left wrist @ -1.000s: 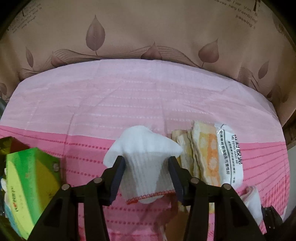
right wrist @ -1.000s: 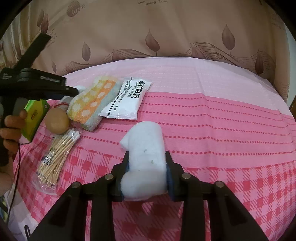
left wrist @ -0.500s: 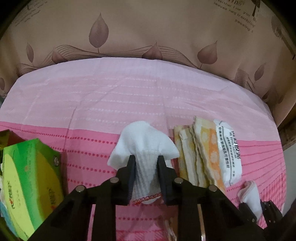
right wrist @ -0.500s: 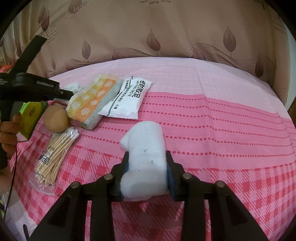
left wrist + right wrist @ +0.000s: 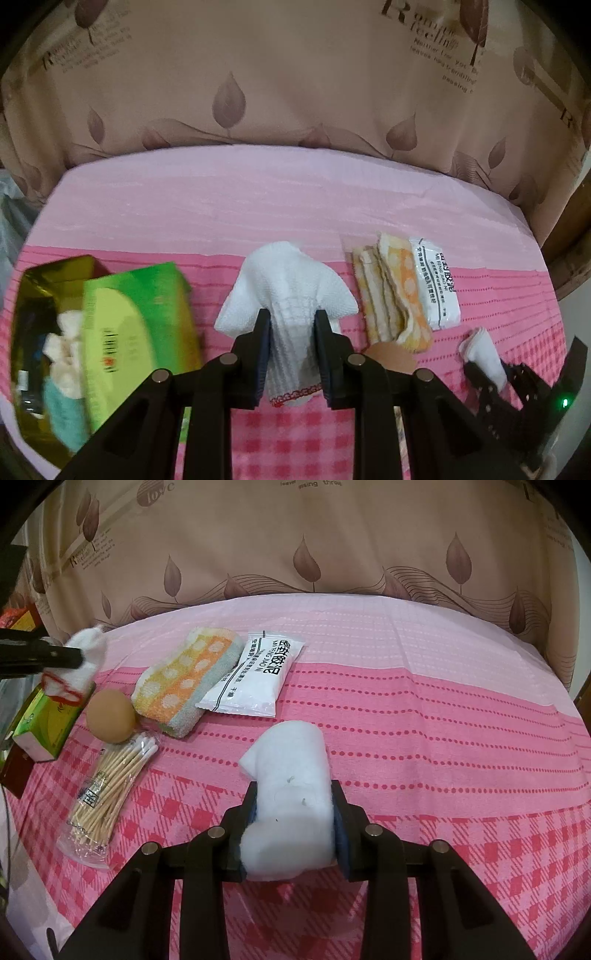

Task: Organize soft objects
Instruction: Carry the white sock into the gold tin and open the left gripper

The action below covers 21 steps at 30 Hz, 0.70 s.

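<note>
Blurred by motion: green tissue box and gold container, contents unreadable. Half hidden behind black fingers: brown egg. Cut off at frame's left edge: red box.

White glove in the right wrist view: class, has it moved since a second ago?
Yes. The white glove rose off the table, now above the green tissue box.

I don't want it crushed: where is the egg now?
In the right wrist view the egg sits at left, beside the striped towel and above the cotton swabs.
</note>
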Each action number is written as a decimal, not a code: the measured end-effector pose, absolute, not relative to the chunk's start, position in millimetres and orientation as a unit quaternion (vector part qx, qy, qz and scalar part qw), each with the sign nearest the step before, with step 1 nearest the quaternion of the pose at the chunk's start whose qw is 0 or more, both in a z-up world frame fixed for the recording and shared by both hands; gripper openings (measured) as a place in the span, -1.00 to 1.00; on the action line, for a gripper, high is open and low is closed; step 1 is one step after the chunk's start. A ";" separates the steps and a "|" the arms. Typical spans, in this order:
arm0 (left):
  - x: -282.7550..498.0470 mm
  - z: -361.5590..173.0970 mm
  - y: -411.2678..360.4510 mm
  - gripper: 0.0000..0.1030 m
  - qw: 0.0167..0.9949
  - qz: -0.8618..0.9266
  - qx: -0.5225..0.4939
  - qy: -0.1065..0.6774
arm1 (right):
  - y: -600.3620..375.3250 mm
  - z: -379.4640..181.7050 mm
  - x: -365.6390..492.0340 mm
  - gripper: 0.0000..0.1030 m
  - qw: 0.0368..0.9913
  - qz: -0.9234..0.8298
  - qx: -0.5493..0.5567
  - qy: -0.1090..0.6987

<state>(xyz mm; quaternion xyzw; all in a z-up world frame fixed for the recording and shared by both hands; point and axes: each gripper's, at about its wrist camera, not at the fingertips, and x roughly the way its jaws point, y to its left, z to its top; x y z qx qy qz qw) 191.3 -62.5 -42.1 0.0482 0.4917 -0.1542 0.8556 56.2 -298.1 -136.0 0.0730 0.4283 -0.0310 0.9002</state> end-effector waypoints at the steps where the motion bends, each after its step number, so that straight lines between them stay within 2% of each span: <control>1: 187.3 -36.5 -57.7 -0.55 0.858 -0.154 0.050 0.488 | -298.5 -136.0 56.1 -0.36 0.900 -0.031 0.073 0.428; 12: 179.5 8.1 27.8 -0.55 0.883 -0.103 0.057 0.455 | -298.6 -136.0 56.1 -0.36 0.900 -0.031 0.074 0.428; 21: 214.6 -1.8 105.1 -0.55 0.883 -0.024 0.050 0.466 | -297.8 -136.0 56.4 -0.36 0.900 -0.031 0.073 0.428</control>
